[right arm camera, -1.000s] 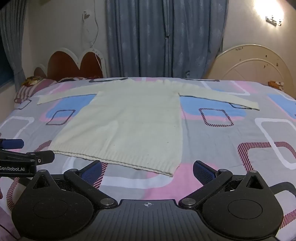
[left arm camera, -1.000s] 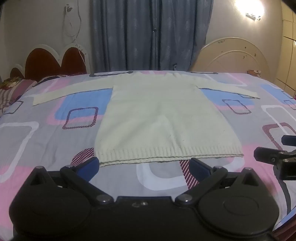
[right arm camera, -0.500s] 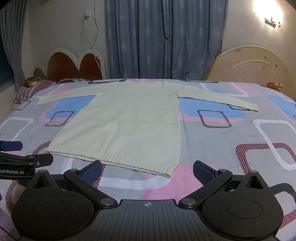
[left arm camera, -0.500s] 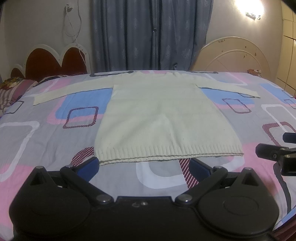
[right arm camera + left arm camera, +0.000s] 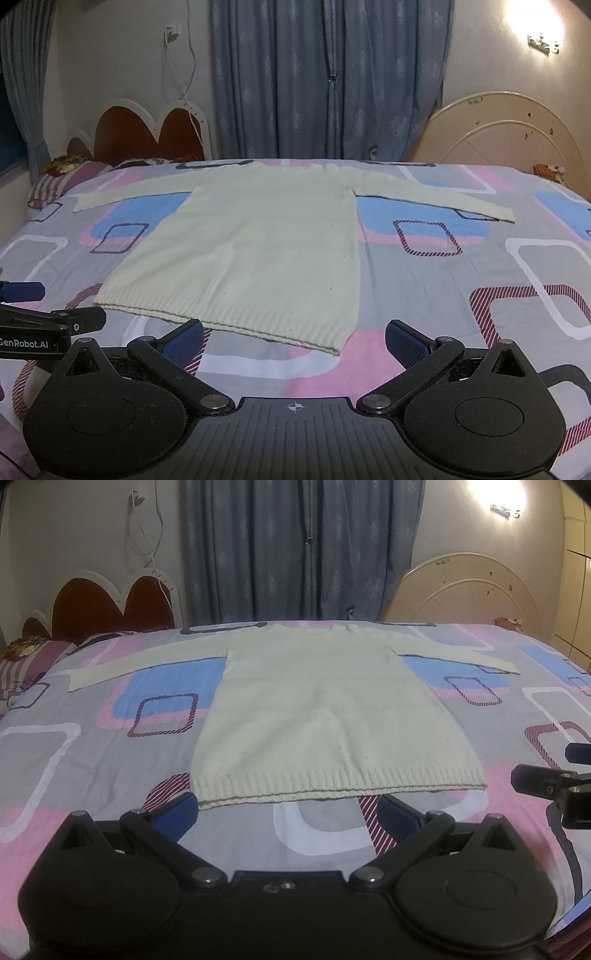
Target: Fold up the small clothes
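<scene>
Fingers (image 5: 173, 808) apart, below sweater (image 5: 325, 716) hem

Cream sweater (image 5: 258, 254) lies flat on bed (image 5: 461, 295), right gripper (image 5: 293, 341) spread wide

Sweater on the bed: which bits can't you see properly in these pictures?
- Sweater collar: in both views, too far and flat to make out.
- Its underside: hidden against the bedsheet.
- Right gripper in the left wrist view: cut off by the right edge.
</scene>
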Available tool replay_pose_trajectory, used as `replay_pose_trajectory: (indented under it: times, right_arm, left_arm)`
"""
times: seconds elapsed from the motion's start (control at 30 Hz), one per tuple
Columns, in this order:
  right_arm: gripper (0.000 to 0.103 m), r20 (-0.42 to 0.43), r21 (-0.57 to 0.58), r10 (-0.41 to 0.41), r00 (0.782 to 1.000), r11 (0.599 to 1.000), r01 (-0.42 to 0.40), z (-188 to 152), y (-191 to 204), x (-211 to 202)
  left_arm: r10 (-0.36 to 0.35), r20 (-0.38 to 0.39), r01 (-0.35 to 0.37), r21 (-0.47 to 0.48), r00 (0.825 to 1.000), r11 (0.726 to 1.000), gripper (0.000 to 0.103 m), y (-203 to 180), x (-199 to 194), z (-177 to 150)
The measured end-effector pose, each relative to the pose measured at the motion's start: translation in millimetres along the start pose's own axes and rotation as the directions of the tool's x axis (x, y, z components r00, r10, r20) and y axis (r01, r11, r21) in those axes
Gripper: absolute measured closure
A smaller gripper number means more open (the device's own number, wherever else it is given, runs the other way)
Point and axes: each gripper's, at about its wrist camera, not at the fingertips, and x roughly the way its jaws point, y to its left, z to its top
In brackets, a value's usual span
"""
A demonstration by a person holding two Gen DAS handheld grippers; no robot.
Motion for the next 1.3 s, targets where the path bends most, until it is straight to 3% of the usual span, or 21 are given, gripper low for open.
replay_pose_trajectory:
  times: [1.3]
  right_arm:
    - [0.000,0.000,0.009,0.004,1.000,1.000,-0.004,-2.3,1.4,-0.7]
  left_arm:
    - [0.005,-0.004,-0.005,0.012,1.000,1.000,0.000,0.2,-2.1,-2.3]
